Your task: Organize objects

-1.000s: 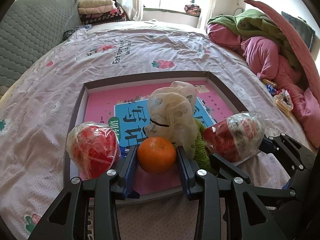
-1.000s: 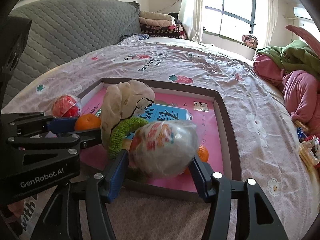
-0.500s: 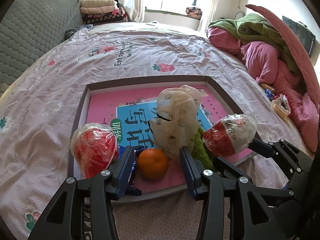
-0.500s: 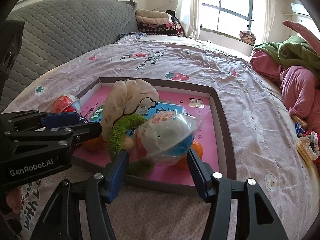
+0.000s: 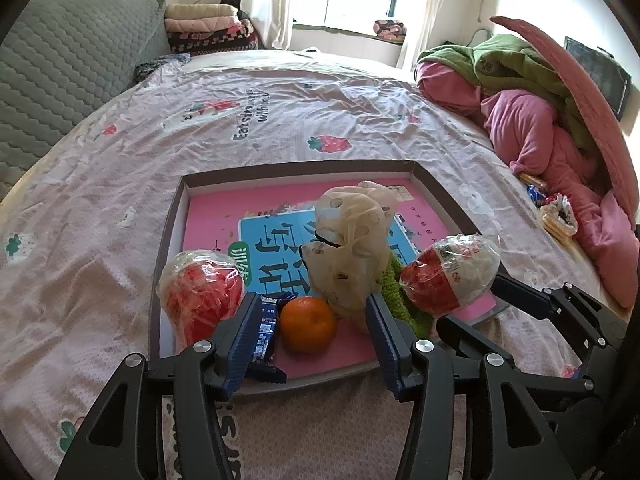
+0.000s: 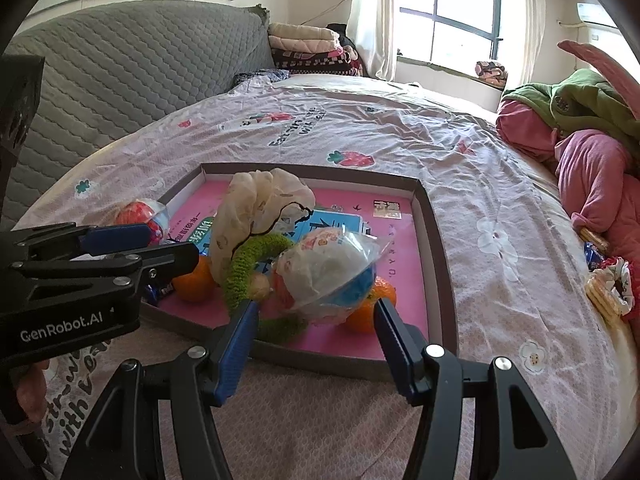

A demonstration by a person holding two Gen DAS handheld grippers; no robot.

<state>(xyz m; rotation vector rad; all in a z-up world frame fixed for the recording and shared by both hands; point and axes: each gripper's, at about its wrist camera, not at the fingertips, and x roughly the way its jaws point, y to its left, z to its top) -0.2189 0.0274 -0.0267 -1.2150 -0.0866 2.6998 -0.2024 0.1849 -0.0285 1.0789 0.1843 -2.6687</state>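
A shallow box tray (image 5: 170, 240) with a pink book in it lies on the bed. An orange (image 5: 308, 323) rests in the tray's near edge between the fingers of my left gripper (image 5: 311, 304). The jaws are opening and the pads stand clear of the orange. My right gripper (image 6: 315, 304) is shut on a plastic-wrapped ball (image 6: 328, 272), pinched at the fingertips just over the tray's near right part. In the tray also lie a red wrapped ball (image 5: 200, 296), a beige bag (image 5: 348, 248), a green knitted ring (image 6: 248, 264), a blue wrapper (image 5: 266, 332) and a second orange (image 6: 370, 310).
Pink and green clothes (image 5: 540, 128) are heaped along the bed's right side, with snack packets (image 5: 558, 216) beside them. A grey quilted headboard (image 5: 60, 72) stands at the left, and folded blankets (image 5: 204, 24) lie at the far end. Strawberry-print sheet surrounds the tray.
The left jaws have spread and let go of the orange, which now lies in the tray. The wrapped ball has turned in the right gripper, blue side showing, and sunk toward the tray.
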